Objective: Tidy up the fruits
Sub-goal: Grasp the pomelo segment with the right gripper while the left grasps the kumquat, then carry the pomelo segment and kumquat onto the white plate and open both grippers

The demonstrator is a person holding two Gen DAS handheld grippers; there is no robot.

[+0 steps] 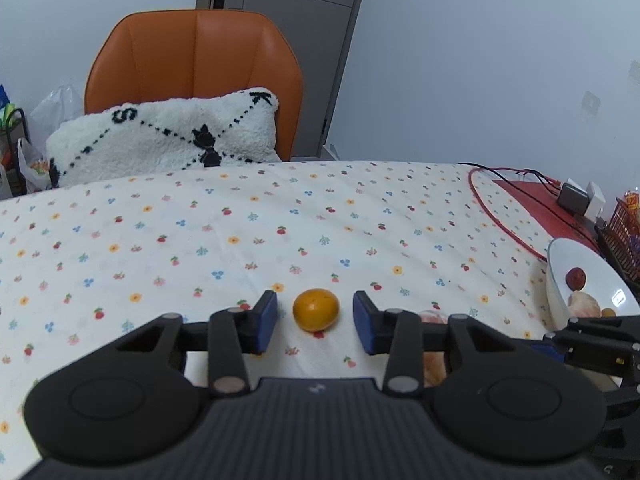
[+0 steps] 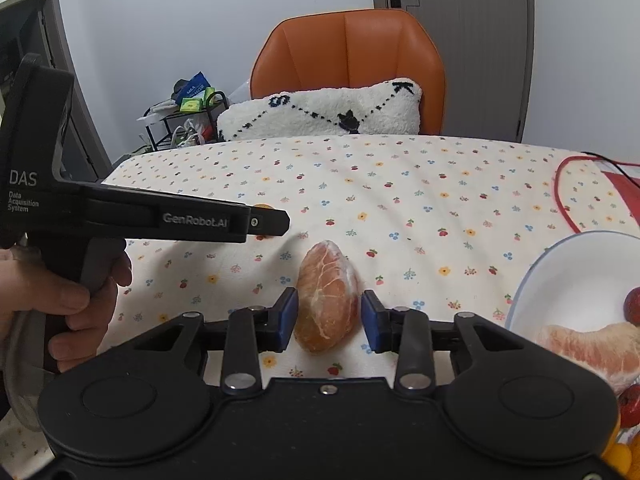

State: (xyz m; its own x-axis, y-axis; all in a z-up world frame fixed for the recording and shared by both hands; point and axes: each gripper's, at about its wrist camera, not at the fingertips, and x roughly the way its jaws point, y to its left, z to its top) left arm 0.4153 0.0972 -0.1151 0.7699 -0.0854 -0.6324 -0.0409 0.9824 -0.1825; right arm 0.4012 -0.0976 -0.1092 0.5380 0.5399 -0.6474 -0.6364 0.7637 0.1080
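A small orange fruit (image 1: 316, 309) lies on the flowered tablecloth between the open fingers of my left gripper (image 1: 315, 322), not touched by either pad. A peeled pomelo segment (image 2: 328, 296) lies on the cloth between the open fingers of my right gripper (image 2: 329, 320), with the left pad close to it. A white bowl (image 2: 568, 268) at the right holds another pomelo segment (image 2: 596, 350) and a red date (image 2: 632, 306). The bowl also shows in the left wrist view (image 1: 588, 256). The left gripper's body (image 2: 160, 220) crosses the right wrist view.
An orange chair (image 1: 196, 60) with a white cushion (image 1: 168, 136) stands behind the table. Red and black cables (image 1: 516, 184) and chargers (image 1: 576, 196) lie at the far right, by a brown basket (image 1: 624, 236). A cluttered rack (image 2: 180, 120) stands at the back left.
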